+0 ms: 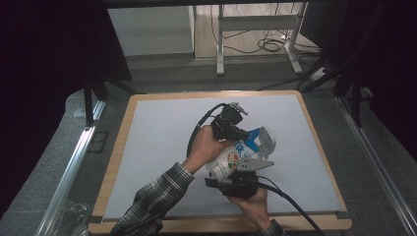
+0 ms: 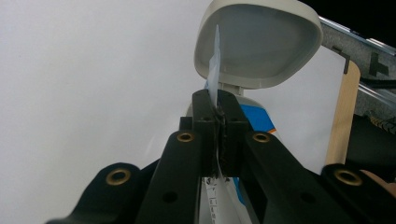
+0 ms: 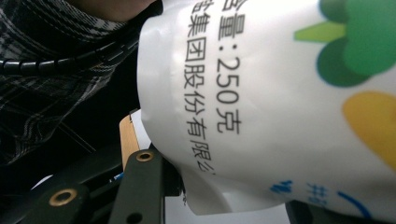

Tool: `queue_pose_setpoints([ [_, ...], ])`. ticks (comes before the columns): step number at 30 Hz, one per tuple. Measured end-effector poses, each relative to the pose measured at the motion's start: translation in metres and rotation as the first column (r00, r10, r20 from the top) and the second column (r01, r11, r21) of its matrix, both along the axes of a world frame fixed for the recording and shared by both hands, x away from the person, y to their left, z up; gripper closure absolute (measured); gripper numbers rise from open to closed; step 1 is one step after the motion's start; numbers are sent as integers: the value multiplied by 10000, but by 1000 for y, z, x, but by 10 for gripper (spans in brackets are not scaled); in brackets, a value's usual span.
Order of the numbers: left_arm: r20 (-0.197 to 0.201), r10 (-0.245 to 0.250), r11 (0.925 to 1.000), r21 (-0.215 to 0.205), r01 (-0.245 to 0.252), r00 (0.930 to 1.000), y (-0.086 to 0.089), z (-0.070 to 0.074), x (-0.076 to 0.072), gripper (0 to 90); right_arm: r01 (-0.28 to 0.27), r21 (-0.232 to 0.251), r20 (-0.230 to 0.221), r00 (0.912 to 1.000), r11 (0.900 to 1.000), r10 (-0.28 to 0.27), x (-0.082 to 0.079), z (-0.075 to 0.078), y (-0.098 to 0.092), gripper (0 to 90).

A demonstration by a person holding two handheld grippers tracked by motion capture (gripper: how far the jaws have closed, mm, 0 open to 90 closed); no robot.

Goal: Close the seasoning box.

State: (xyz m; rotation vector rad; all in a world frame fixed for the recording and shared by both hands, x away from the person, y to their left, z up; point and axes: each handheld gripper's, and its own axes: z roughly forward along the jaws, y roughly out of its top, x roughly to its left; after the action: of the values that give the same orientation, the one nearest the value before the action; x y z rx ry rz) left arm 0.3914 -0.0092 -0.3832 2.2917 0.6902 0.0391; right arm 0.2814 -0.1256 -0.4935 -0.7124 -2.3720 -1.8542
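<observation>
1. Left gripper (image 1: 231,125): held above the middle of the table, on the far side of the container. In the left gripper view its jaws are pressed together on a thin pale strip (image 2: 215,70), which runs up between the pads and stands edge-on in front of the open lid. A black cable loops from the gripper's body over the hand.

2. Right gripper (image 1: 241,169): on the near side of the container, with a grey three-cornered plate on top and a cable trailing off to the near right. In the right gripper view one black jaw lies against the lower edge of the container's wall, and the wall sits between the jaws; the grip looks closed on it, though the second jaw is mostly hidden.

3. Container (image 1: 231,158): white, with a blue band and printed green and yellow shapes; black lettering shows on its wall (image 3: 261,107) in the right gripper view. It lies tilted between the two grippers above the table's centre, mouth end toward the far right.

4. Lid (image 2: 259,44): pale grey, rounded, flipped open at the container's far-right end.

5. Table (image 1: 162,142): pale grey top with a wooden rim.

6. Sleeve (image 1: 152,201): checked, at the near left edge.
</observation>
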Motion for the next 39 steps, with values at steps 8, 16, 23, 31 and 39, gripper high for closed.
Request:
queue_pose_setpoints([
  [8,-6,13,10000,16,-13,10000,0,0,0,881,1,13,-1,10000,10000,-1,0,0,0,611],
  [16,-15,9,10000,22,-9,10000,0,1,0,881,2,37,-49,10000,10000,-2,-1,1,0,611],
  [23,-5,-4,10000,32,4,10000,0,1,0,881,-5,58,-11,10000,10000,5,0,1,0,611],
  [31,-19,-5,10000,54,5,10000,0,1,-1,881,-9,80,-24,10000,10000,9,-1,1,0,610],
  [39,-16,-48,9999,97,48,10000,0,2,0,881,-4,122,-17,10000,9999,4,-1,1,0,610],
])
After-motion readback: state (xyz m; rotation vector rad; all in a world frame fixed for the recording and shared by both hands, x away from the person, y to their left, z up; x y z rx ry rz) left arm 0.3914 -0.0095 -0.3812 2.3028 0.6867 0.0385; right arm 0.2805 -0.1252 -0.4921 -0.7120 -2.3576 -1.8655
